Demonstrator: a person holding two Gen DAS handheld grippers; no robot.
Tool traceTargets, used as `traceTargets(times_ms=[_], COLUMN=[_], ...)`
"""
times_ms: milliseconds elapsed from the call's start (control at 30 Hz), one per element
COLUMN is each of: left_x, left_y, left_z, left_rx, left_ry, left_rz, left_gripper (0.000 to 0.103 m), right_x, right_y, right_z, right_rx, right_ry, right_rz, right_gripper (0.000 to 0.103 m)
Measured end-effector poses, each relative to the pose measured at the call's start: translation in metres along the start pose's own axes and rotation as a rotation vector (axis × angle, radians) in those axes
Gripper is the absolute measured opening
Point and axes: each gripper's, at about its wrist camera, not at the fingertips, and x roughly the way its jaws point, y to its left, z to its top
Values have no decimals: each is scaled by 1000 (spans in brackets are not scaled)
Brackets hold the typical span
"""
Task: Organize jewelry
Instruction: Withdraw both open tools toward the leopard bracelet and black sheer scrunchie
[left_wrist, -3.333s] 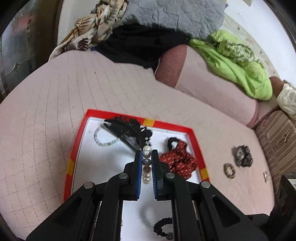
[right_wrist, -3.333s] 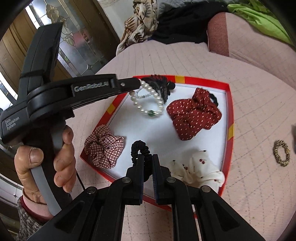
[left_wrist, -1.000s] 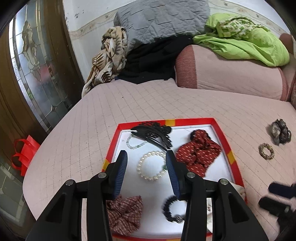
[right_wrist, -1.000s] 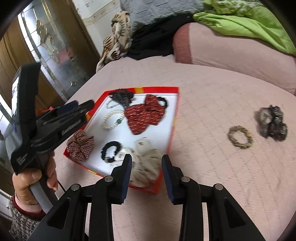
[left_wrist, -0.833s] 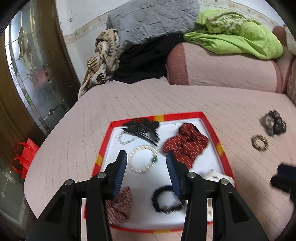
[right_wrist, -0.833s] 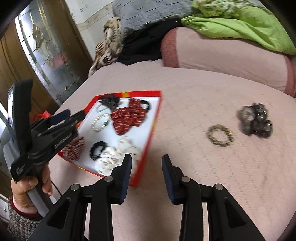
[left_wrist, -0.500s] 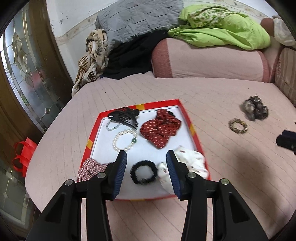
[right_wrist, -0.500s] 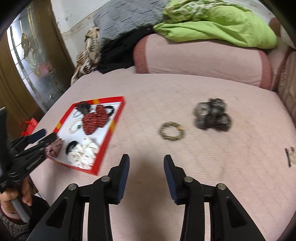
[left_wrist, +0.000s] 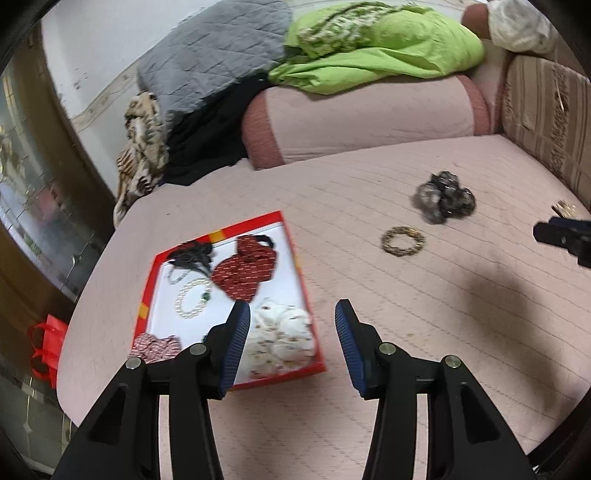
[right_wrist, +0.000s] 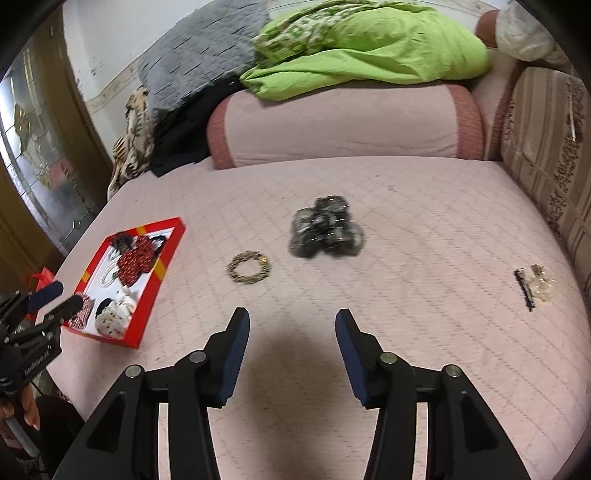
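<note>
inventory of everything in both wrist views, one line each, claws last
tray: 1, red rim, white floor, left on the bed
red dotted scrunchie: 1, in tray
cream scrunchie: 1, in tray, near corner
plaid scrunchie: 1, red-white, in tray
pearl bracelet: 1, white, in tray
black hair clip: 1, tray far end
gold bracelet: 1, on bedspread, outside tray
dark scrunchie: 1, grey-black, beside it
small hair clips: black and gold, far right
green blanket: 1, on bolster
left claw: open, empty
right claw: open, empty, jaws just opening
</note>
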Motion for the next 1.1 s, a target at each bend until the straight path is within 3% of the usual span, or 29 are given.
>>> traceTargets(times_ms=[167,533,733,867,1100], left_x=[9,60,91,118,166], left_y=[-20,-35,-47,-60,-69], left_z=[7,29,46,56,65], left_rx=[12,-98,-96,-80,-138], left_ry=[29,151,174,191,231], left_rz=[-33,-172,-212,-232,-277], left_gripper=[47,47,47,47,47], right_x=[-1,23,43,57,89], right_y=[-24,-64,-73,-76,-74], right_z=[1,8,19,30,53], right_rx=[25,96,122,129,124], right_ry=[0,33,37,32,25], right_rz=[-18,-28,-26,-12,-5], right_gripper=[53,56,58,65,70])
